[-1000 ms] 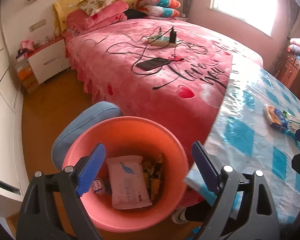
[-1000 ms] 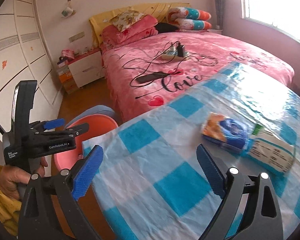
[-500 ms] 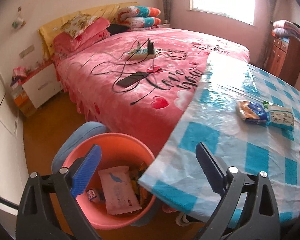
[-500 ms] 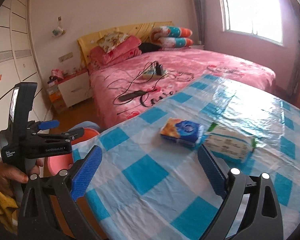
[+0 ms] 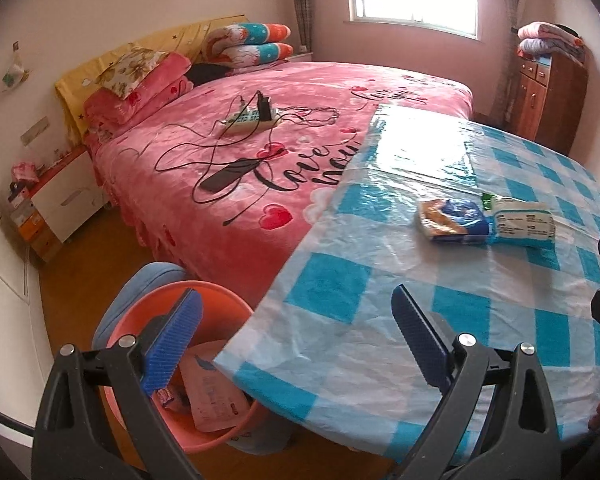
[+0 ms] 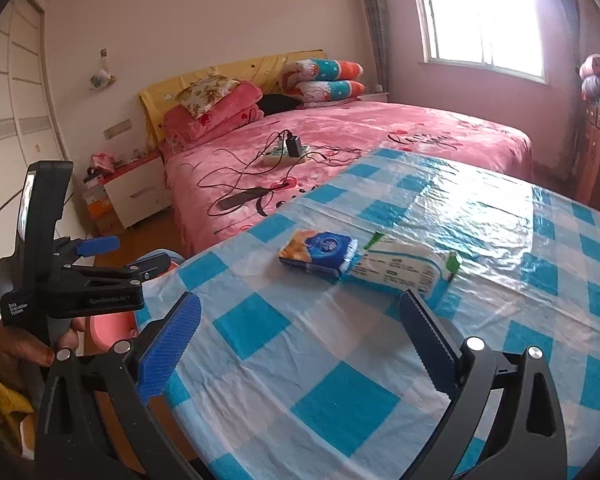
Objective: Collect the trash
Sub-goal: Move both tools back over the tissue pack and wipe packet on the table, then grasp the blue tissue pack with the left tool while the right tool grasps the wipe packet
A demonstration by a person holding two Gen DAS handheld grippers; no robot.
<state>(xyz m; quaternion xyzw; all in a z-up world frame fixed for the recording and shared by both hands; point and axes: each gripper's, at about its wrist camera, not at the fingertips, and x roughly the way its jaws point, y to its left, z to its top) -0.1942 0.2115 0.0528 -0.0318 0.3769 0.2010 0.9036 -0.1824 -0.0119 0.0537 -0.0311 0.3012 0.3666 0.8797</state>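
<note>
Two packs lie together on the blue-checked table (image 6: 260,320): a blue and orange tissue pack (image 6: 320,250) (image 5: 452,220) and a white pack with green ends (image 6: 400,270) (image 5: 524,226). My right gripper (image 6: 298,344) is open over the cloth just short of them, nothing between its fingers. My left gripper (image 5: 296,340) is open and empty, straddling the table's corner above the orange bin (image 5: 216,292). The bin holds a white pouch (image 5: 212,392) and other wrappers. In the right wrist view the left gripper (image 6: 136,254) shows at the left, held by a hand (image 6: 16,348).
A pink bed (image 5: 260,168) with a power strip (image 5: 252,118), cables and a phone (image 5: 224,176) lies beyond the table. A blue stool (image 5: 156,276) stands behind the bin. A white nightstand (image 5: 68,204) is at the left wall, a wooden cabinet (image 5: 548,96) at the far right.
The left gripper has swung from over the bin to the table's corner, its jaws a little wider. The right gripper has come nearer to the two packs.
</note>
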